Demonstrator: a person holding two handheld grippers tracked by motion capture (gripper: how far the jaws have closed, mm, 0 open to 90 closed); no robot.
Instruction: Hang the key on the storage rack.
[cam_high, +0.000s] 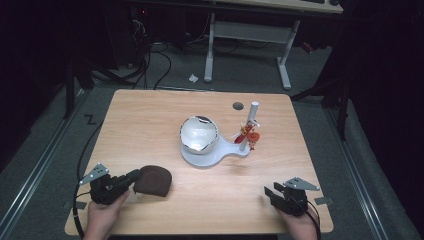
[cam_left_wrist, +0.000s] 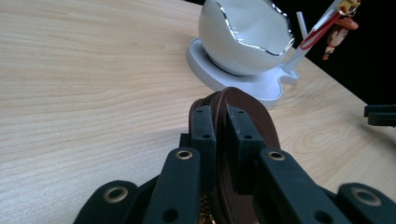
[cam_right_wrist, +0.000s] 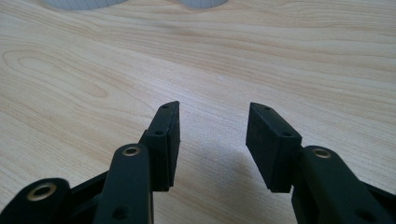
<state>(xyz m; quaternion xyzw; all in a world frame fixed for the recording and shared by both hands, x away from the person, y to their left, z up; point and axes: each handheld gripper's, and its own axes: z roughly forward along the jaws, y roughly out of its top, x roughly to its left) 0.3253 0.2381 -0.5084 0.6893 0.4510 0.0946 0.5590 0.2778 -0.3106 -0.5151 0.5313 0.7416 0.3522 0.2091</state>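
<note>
At the near left corner of the table (cam_high: 150, 115), the left gripper (cam_high: 131, 177) lies low and points right, its jaws pinching the edge of a brown pouch (cam_high: 154, 181) resting on the wood. The right gripper (cam_high: 270, 194) sits near the right corner, jaws spread over bare wood, pointing left. No writing can be read on the pouch.

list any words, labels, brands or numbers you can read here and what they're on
None can be read.
The brown pouch clamped in the left gripper shows no print.
The white bowl and its white stand are plain.
The small figure charm on the post is too small to show any lettering.
</note>
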